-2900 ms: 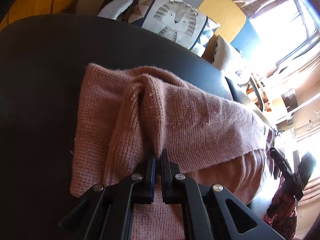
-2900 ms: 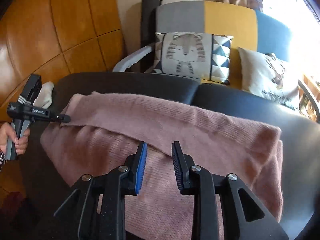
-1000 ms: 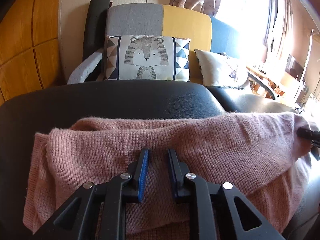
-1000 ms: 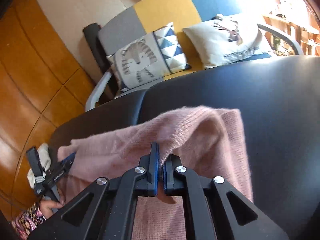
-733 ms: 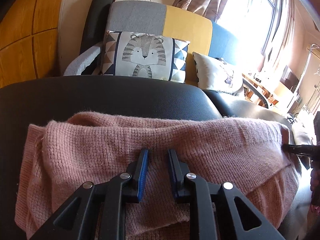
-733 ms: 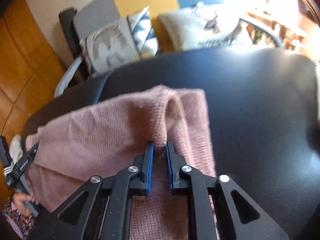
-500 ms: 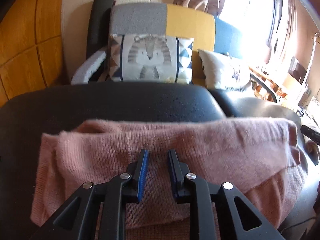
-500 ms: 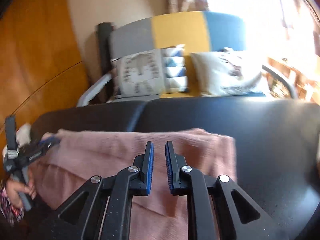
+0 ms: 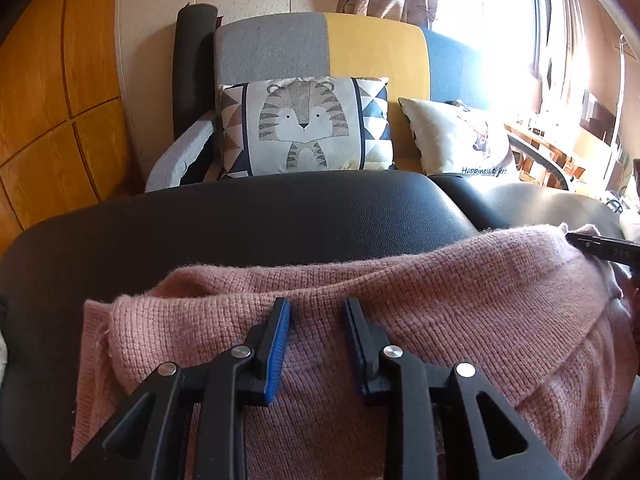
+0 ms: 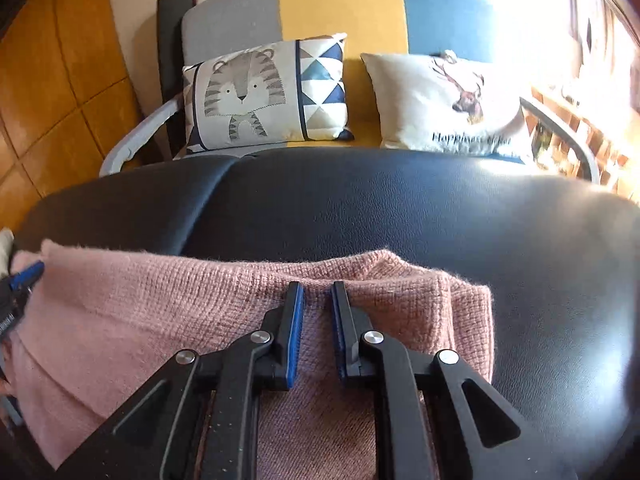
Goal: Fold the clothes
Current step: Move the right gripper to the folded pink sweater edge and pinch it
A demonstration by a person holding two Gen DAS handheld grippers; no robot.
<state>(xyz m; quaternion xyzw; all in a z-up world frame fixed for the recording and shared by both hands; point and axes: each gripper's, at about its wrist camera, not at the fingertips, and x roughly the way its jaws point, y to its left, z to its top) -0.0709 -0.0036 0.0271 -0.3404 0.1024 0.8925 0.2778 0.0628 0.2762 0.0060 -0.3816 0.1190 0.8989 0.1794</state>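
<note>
A pink knitted sweater lies folded over on a black leather seat. It also shows in the right wrist view. My left gripper is open and empty, hovering over the sweater's folded far edge near its left end. My right gripper is open and empty over the sweater's far edge near its right end. The tip of the right gripper shows at the sweater's right corner in the left wrist view. The tip of the left gripper shows at the left edge in the right wrist view.
Behind the seat stands a grey, yellow and blue sofa with a tiger cushion and a white deer cushion. A wooden wall is at the left, a bright window at the right.
Both grippers let go of the sweater: the left opened first, then the right released the pinched fold, which now lies flat. Both views have turned level towards the sofa.
</note>
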